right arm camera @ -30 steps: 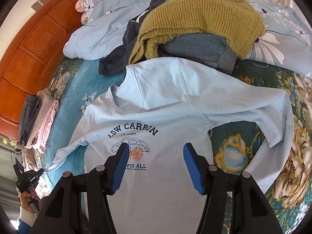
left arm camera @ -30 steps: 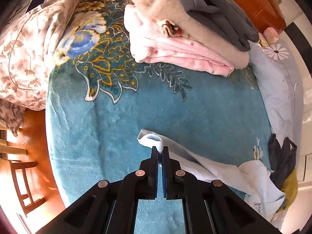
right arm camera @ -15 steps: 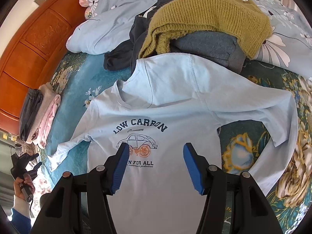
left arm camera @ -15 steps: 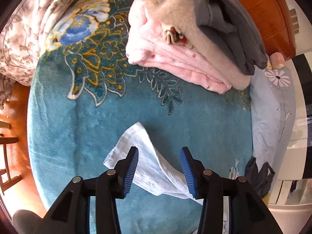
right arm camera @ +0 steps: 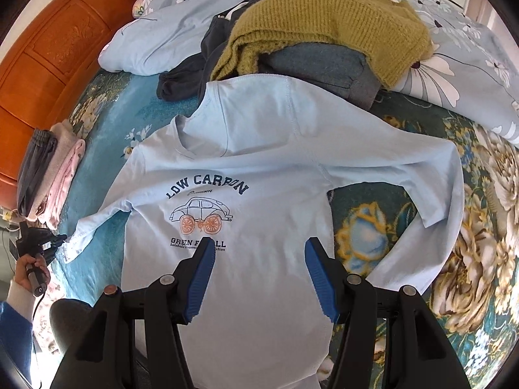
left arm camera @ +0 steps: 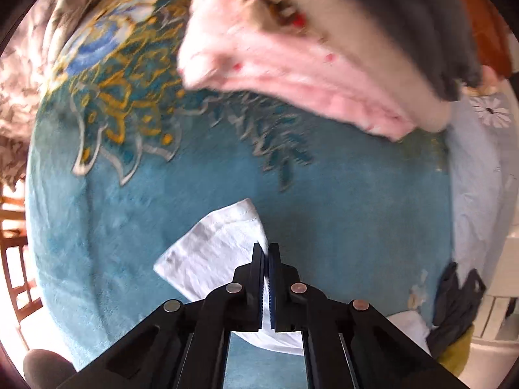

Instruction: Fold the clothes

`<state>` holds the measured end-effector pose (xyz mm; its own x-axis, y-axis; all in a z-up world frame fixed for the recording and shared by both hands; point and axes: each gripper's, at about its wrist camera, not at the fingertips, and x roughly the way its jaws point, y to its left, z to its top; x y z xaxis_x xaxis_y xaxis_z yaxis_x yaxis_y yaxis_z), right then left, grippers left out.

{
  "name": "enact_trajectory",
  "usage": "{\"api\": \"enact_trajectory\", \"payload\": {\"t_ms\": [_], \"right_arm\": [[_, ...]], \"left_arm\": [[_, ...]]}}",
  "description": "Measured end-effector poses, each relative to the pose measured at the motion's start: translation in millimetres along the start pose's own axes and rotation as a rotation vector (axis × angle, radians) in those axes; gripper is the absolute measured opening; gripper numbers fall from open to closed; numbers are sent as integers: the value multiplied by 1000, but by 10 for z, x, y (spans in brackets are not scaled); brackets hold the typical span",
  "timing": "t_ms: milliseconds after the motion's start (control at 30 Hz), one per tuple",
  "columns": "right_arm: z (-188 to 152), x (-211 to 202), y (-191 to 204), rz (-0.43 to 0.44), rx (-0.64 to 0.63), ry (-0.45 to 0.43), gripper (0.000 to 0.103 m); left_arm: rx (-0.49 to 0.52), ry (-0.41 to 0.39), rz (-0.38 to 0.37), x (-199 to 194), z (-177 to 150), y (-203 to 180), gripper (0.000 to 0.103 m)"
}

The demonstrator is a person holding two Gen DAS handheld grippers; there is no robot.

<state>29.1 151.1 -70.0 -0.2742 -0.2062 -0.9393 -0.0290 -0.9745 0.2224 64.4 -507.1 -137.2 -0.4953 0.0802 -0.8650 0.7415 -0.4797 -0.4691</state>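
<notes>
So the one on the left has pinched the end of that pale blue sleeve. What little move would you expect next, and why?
Probably the left hand-held gripper carries the sleeve cuff inward, over the chest of the light blue shirt. Its jaws are shut on the cuff, the sleeve lies stretched out sideways on the teal blanket, and the shirt is spread flat, print up. The right hand-held gripper hovers open above the shirt's front, holding nothing.

Folded stack (left arm camera: pixel 324 64) blocks ahead; blanket (left arm camera: pixel 340 214) between lies bare.

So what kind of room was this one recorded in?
Most likely a bedroom at home: clothes lie on a bed with a teal floral blanket, a light blue flowered duvet and a carved wooden headboard. A light blue T-shirt is spread out for folding.
</notes>
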Motion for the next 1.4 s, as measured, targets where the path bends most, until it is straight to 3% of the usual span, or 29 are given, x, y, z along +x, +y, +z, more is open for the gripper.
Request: {"api": "enact_trajectory", "payload": {"t_ms": [100, 167, 233, 300, 333, 467, 533, 667, 733, 800, 900, 967, 1067, 1167, 1233, 1367, 1400], "right_arm": [[11, -9, -49, -12, 28, -7, 59], [15, -10, -75, -12, 45, -9, 59], [9, 7, -98, -10, 57, -8, 59], [-7, 53, -115, -10, 63, 2, 59], [-16, 81, -123, -9, 64, 8, 59], [-55, 83, -240, -21, 71, -4, 59], [-70, 27, -411, -46, 97, -17, 59], [-115, -147, -901, -120, 182, -50, 59], [-181, -221, -1184, -155, 236, -56, 59], [-288, -246, -1413, -170, 285, -43, 59], [-483, -206, -1541, -153, 305, -20, 59], [-585, -110, -1500, -120, 287, 3, 59], [-674, 47, -1502, -98, 330, 8, 59], [-809, 138, -1678, -116, 449, 12, 59], [-932, 204, -1761, -83, 536, 29, 59], [-1115, 324, -1775, -8, 643, 52, 58], [-1123, 341, -1754, -15, 643, 51, 52]], "left_arm": [[86, -159, -256, -499, 43, -224, 2], [144, -200, -310, -678, -1, -267, 2], [177, -173, -196, -562, -62, -210, 2], [161, -80, -25, -249, -105, 33, 2], [128, -46, 18, -133, -146, 163, 2], [-14, 43, 104, 177, -312, 609, 3], [-38, 40, 120, 170, -330, 677, 3], [-8, 45, 228, 111, -257, 629, 10], [-26, 58, 266, 69, -220, 612, 23], [-49, 17, 293, -56, -184, 558, 28], [-35, -50, 220, -272, -294, 276, 34], [14, -77, 129, -371, -474, -55, 43], [121, -3, 28, -249, -942, -495, 50], [230, 83, -70, -100, -1430, -925, 50], [303, 141, -135, -1, -1755, -1212, 50], [391, 223, -226, 95, -2331, -1392, 50], [400, 226, -231, 88, -2372, -1396, 50]]}}
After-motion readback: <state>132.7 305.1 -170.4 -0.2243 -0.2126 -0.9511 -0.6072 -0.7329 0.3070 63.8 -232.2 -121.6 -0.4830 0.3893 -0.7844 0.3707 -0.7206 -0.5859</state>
